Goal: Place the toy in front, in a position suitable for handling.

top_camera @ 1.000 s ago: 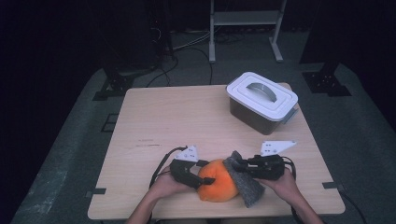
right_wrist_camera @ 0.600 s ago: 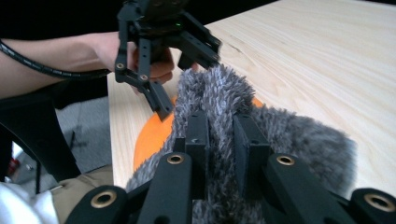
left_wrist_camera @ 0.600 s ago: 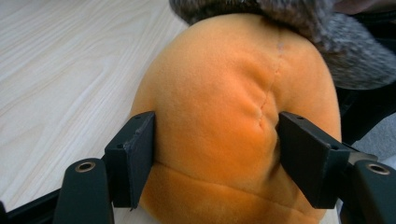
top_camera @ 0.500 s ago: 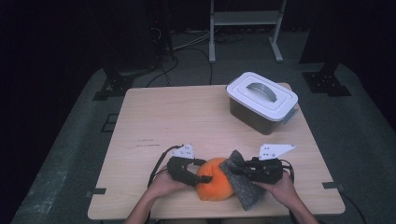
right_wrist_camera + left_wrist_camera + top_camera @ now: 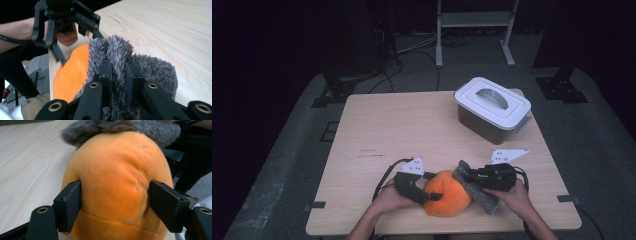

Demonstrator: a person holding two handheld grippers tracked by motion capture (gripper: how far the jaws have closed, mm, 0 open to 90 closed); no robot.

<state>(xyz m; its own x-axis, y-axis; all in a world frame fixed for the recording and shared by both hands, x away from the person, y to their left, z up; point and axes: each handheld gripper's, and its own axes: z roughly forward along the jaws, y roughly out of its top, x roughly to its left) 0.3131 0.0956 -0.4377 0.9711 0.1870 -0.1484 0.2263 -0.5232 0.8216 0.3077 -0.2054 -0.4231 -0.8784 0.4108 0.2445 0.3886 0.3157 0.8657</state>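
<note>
An orange plush toy [image 5: 447, 197] lies at the table's front edge, between both hands. My left gripper [image 5: 432, 192] comes at it from the left. In the left gripper view the jaws [image 5: 115, 202] flank the orange plush [image 5: 117, 170] and their pads press into its sides; they have just been opening a little. A grey furry piece [image 5: 482, 192] hangs off the plush's right side. My right gripper [image 5: 464, 175] is shut on it, and in the right gripper view the grey fur [image 5: 155, 72] bunches up between the narrow jaws [image 5: 117, 72].
A dark bin with a white lid and grey handle [image 5: 492, 107] stands at the table's back right. The light wooden table [image 5: 412, 125] is bare in the middle and on the left. Behind it, a metal stand [image 5: 474, 30] and cables are on the floor.
</note>
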